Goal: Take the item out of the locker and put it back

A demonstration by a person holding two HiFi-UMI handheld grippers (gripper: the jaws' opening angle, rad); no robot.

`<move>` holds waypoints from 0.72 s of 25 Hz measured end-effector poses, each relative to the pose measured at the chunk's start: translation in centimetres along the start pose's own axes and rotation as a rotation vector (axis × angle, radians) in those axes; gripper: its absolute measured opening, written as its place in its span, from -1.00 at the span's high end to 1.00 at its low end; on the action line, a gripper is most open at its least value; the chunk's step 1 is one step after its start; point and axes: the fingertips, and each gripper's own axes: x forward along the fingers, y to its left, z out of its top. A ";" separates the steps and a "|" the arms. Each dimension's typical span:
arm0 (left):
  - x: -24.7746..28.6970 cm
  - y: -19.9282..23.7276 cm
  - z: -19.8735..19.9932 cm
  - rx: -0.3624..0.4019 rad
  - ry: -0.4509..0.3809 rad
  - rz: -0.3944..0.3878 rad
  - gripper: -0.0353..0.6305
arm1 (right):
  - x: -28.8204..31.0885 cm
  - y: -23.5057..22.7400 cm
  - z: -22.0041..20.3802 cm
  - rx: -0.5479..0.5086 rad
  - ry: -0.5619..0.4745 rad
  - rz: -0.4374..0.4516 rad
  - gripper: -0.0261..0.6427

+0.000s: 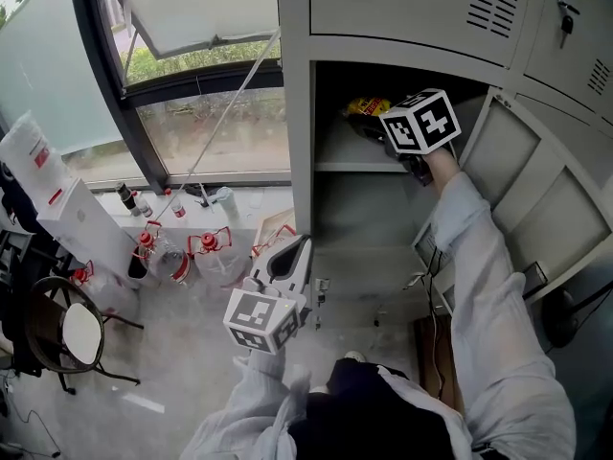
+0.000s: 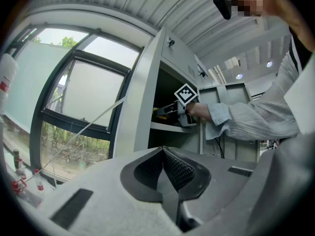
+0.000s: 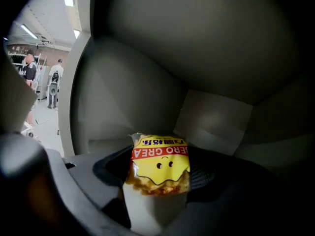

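gripping a snack packet (image 3: 158,163), right gripper (image 3: 157,181) reaches past the open locker door (image 1: 536,199); left gripper (image 2: 165,168) clenched empty.

On the yellow-and-red plastic snack packet (image 3: 158,163) I read the white capitals "ERO GREA" across its red band. Both ends of the wording curve out of sight. Above them runs a short line of Chinese characters, too small for me to read.

The yellow plastic snack packet (image 3: 159,162) is inside the grey metal locker's (image 1: 298,113) open compartment, between the right gripper's (image 3: 160,178) jaws. The left gripper (image 1: 291,254) hangs outside, below and left.
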 end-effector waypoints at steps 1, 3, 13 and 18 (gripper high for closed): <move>-0.1 0.0 0.1 0.002 -0.003 -0.001 0.88 | -0.4 0.1 0.5 0.004 -0.023 -0.009 -0.06; -0.3 -0.2 0.3 0.005 -0.005 -0.005 0.88 | -1.2 0.4 1.4 0.008 -0.065 -0.020 -0.06; -2.4 -1.2 -0.1 0.010 0.016 -0.034 0.88 | -6.5 3.7 4.0 0.034 -0.231 -0.080 -0.05; -3.7 -1.3 -1.1 -0.002 0.033 -0.044 0.88 | -9.1 5.8 3.4 0.023 -0.261 -0.100 -0.04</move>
